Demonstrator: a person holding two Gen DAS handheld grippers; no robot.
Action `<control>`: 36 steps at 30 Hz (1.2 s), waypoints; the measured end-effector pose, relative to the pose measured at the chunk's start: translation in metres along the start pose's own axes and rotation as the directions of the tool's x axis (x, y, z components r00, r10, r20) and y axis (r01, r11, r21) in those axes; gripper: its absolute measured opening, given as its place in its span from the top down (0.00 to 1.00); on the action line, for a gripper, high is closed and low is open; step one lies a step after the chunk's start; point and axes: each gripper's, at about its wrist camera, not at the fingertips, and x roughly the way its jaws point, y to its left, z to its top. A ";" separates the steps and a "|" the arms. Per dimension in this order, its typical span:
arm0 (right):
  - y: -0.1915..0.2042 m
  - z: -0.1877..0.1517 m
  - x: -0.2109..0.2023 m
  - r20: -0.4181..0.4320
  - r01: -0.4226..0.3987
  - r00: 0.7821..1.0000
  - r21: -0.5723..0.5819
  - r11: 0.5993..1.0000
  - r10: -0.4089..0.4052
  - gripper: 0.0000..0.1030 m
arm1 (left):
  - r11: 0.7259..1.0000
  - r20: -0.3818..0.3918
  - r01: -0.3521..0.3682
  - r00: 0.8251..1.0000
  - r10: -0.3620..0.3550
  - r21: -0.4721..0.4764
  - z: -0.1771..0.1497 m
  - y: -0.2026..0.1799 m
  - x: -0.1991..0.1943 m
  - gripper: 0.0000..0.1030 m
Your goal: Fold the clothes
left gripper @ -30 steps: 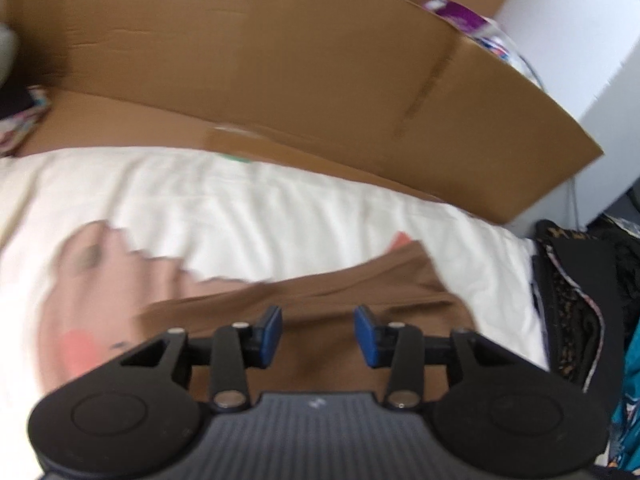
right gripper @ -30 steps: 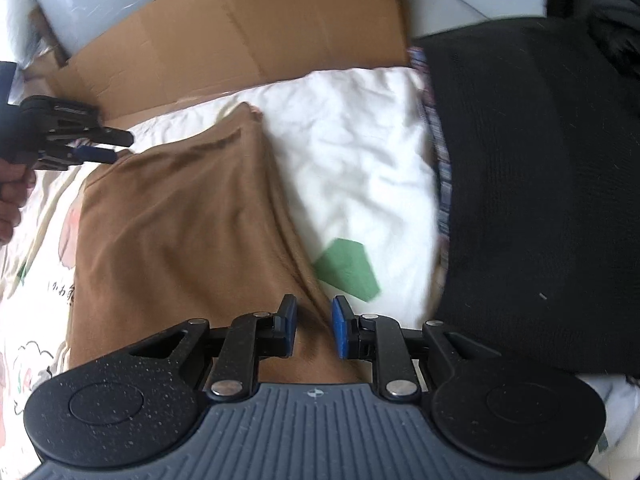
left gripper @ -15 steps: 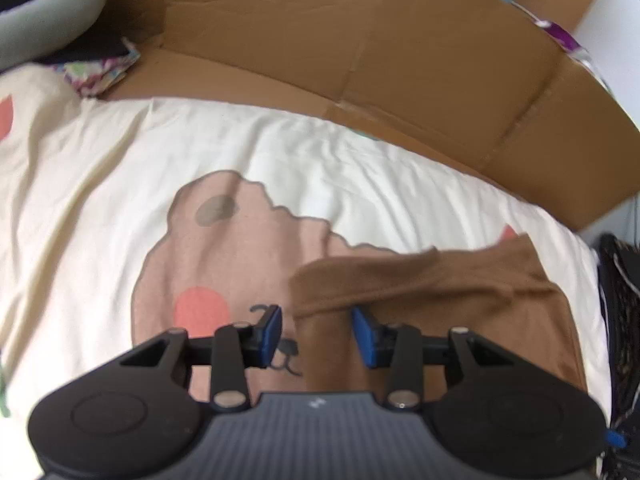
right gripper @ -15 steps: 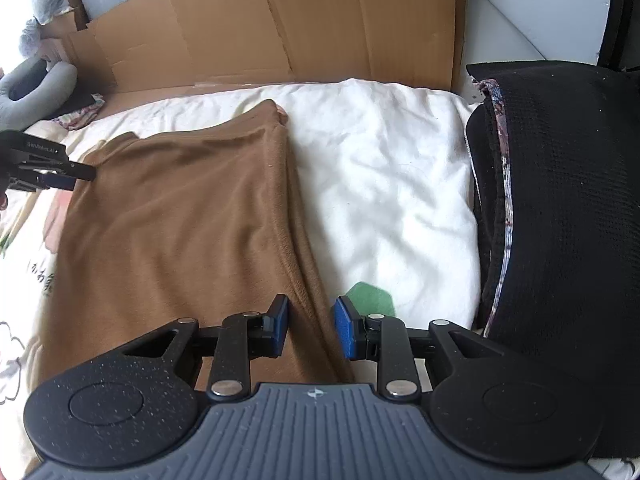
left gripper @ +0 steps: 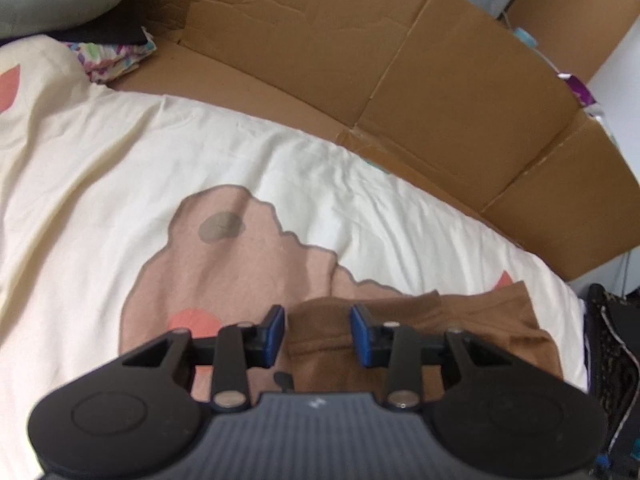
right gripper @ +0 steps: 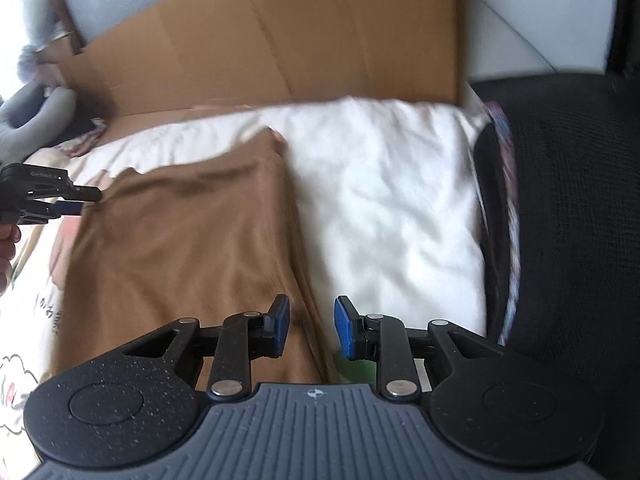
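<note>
A brown garment (right gripper: 188, 248) of soft knit cloth lies spread flat on the bed's cream printed sheet (left gripper: 120, 168), near the far edge by the cardboard. Its right side edge runs in a long straight fold down toward the near edge. The far left corner (left gripper: 320, 312) is rumpled and overlaps the sheet's pink cartoon print.

The brown garment (right gripper: 180, 248) is blurred, its near edge hidden behind the right hand-held gripper (right gripper: 308, 330).

The left hand-held gripper (right gripper: 76, 200) bears small white lettering on its black side, too blurred to read. The bed sheet (right gripper: 24, 320) carries dark printed marks, also illegible.
</note>
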 end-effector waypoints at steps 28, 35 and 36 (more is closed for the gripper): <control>-0.014 0.041 0.024 -0.063 -0.045 0.997 0.013 0.999 0.046 0.73 | 0.978 -0.108 0.139 0.982 -0.157 -0.158 -0.106 0.020 -0.041 0.64; -0.013 0.032 0.004 -0.100 -0.115 0.988 0.032 0.993 0.118 0.69 | 0.964 -0.172 0.163 0.965 -0.200 -0.209 -0.139 0.017 -0.050 0.64; -0.012 0.030 0.003 -0.107 -0.118 0.987 0.031 0.993 0.120 0.69 | 0.962 -0.181 0.167 0.961 -0.208 -0.216 -0.144 0.016 -0.051 0.64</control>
